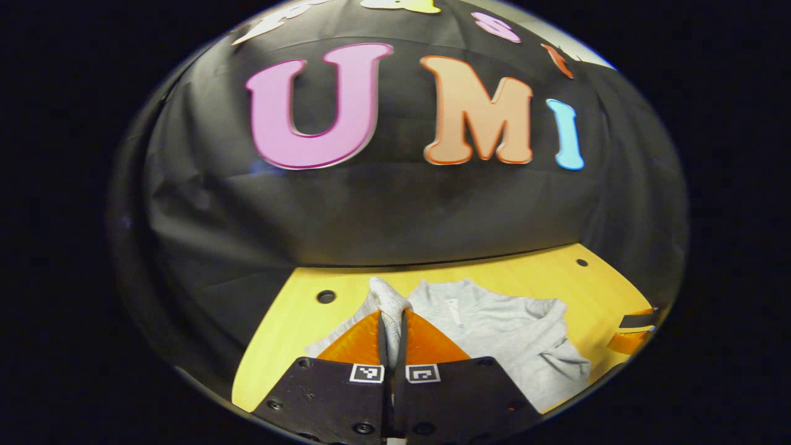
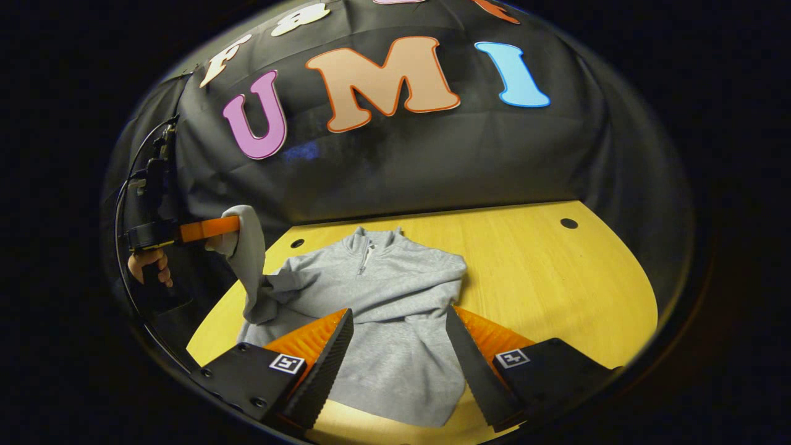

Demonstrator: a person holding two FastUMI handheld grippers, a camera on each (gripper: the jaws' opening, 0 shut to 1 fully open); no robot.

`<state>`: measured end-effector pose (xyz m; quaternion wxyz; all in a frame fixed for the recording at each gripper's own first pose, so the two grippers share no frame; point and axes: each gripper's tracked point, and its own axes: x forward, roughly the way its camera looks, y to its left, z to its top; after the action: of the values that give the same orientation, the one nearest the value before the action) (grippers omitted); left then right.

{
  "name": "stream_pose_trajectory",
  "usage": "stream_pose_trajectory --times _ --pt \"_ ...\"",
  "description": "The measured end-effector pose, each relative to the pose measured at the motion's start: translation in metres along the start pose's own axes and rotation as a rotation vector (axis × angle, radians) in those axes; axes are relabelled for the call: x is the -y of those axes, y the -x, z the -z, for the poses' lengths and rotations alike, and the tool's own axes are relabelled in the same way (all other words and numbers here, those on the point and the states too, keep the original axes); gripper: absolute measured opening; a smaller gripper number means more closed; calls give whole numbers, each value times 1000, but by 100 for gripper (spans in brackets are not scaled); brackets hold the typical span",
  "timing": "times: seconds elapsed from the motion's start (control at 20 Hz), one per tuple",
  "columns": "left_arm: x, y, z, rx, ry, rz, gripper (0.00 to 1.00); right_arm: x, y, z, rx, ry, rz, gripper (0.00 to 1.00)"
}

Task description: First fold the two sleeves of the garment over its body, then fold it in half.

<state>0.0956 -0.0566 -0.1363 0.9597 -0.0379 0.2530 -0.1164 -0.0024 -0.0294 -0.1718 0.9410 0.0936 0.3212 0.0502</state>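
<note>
A grey zip-neck sweatshirt (image 2: 395, 296) lies flat on the yellow table (image 2: 544, 272), collar toward the wall. In the right gripper view, its left sleeve (image 2: 250, 259) hangs lifted off the table from my left gripper (image 2: 232, 227), which a hand (image 2: 148, 262) holds at the table's left edge. In the left gripper view, my left gripper (image 1: 392, 314) is shut on the sleeve's cuff (image 1: 386, 295), with the sweatshirt body (image 1: 507, 334) beyond it to the right. My right gripper (image 2: 398, 346) hovers open over the lower body of the sweatshirt, one finger on each side, touching nothing.
The table (image 1: 296, 334) has small round holes (image 2: 568, 223) near its back corners and ends at the black cloth wall. Bare tabletop lies right of the sweatshirt. The right gripper (image 1: 636, 330) shows at the far right in the left gripper view.
</note>
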Motion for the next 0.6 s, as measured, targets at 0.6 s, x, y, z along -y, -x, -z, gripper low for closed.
stream_pose_trajectory --times 0.6 --pt "152 -42 28 -69 -69 223 0 61 41 23 -29 -23 82 96"
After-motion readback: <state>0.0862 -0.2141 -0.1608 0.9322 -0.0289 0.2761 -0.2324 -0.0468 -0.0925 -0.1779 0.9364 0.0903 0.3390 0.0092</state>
